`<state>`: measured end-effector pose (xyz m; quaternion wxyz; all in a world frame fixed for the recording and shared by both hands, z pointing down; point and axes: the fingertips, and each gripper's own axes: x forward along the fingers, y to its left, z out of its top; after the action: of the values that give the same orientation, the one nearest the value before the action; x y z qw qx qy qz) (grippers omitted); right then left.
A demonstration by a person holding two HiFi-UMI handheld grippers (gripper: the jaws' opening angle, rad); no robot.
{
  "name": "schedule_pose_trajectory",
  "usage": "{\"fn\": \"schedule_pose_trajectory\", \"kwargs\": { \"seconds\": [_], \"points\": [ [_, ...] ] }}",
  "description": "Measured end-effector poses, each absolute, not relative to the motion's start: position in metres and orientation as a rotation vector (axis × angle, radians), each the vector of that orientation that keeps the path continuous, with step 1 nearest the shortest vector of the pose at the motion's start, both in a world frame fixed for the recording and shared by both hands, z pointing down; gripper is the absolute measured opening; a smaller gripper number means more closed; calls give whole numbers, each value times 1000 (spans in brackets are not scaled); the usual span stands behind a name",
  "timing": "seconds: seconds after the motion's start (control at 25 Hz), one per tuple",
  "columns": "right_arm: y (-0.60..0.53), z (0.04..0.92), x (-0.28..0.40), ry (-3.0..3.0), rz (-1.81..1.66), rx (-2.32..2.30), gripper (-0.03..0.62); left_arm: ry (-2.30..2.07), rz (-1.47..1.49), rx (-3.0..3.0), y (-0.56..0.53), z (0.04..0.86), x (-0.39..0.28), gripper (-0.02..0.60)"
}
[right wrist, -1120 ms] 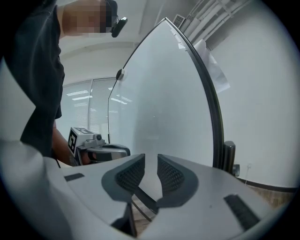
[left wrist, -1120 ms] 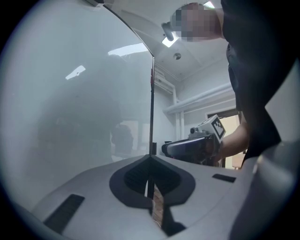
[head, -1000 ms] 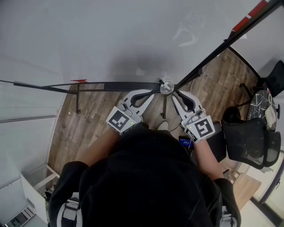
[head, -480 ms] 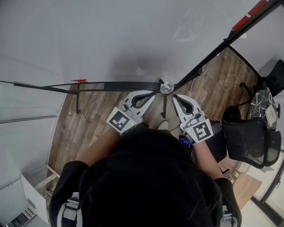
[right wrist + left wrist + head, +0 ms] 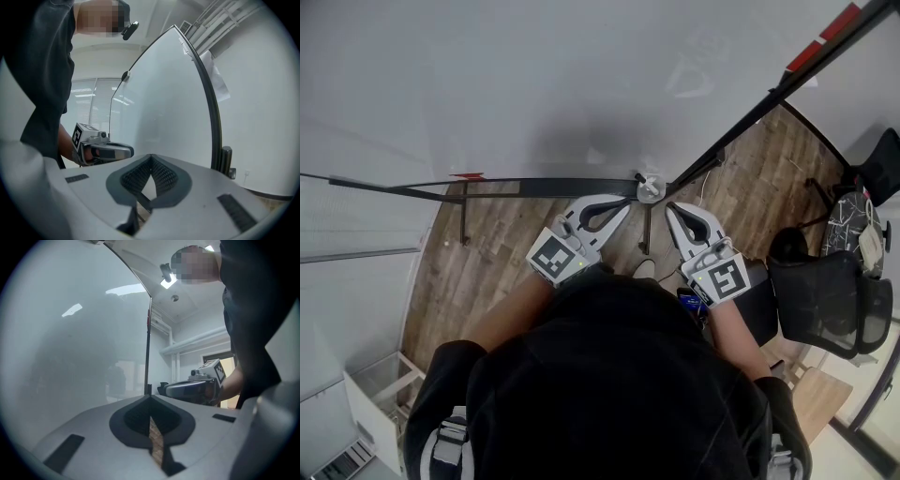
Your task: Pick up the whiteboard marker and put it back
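The whiteboard (image 5: 534, 84) stands in front of me, with its black tray (image 5: 553, 184) along the bottom edge. A small pale round piece (image 5: 649, 187) sits at the tray's right end; I cannot tell whether it is the marker. No marker shows clearly in any view. My left gripper (image 5: 627, 200) points at that corner, its jaws closed tip to tip with nothing between them (image 5: 150, 398). My right gripper (image 5: 669, 207) is just right of the piece, also shut and empty (image 5: 150, 156). Each gripper shows in the other's view: the right gripper (image 5: 192, 389), the left gripper (image 5: 105, 151).
The whiteboard's dark frame bar (image 5: 769, 94) runs up to the right, and a stand leg (image 5: 647, 230) drops to the wooden floor (image 5: 487, 253). A black office chair (image 5: 834, 291) is at the right, a white shelf unit (image 5: 370, 403) at the lower left.
The right gripper's jaws, open a second ago beside the round piece, have closed on nothing. Both hands have stayed where they were.
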<state>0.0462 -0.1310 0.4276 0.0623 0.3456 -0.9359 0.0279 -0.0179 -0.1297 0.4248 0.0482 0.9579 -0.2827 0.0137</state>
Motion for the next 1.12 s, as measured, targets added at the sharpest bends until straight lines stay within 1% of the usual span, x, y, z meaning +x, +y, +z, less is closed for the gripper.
{"fn": "schedule_pose_trajectory", "kwargs": {
  "seconds": [1.12],
  "points": [
    [-132,432,46,-2821,85,1029,0,-859,91,2949,-130,431,-15,4]
  ]
}}
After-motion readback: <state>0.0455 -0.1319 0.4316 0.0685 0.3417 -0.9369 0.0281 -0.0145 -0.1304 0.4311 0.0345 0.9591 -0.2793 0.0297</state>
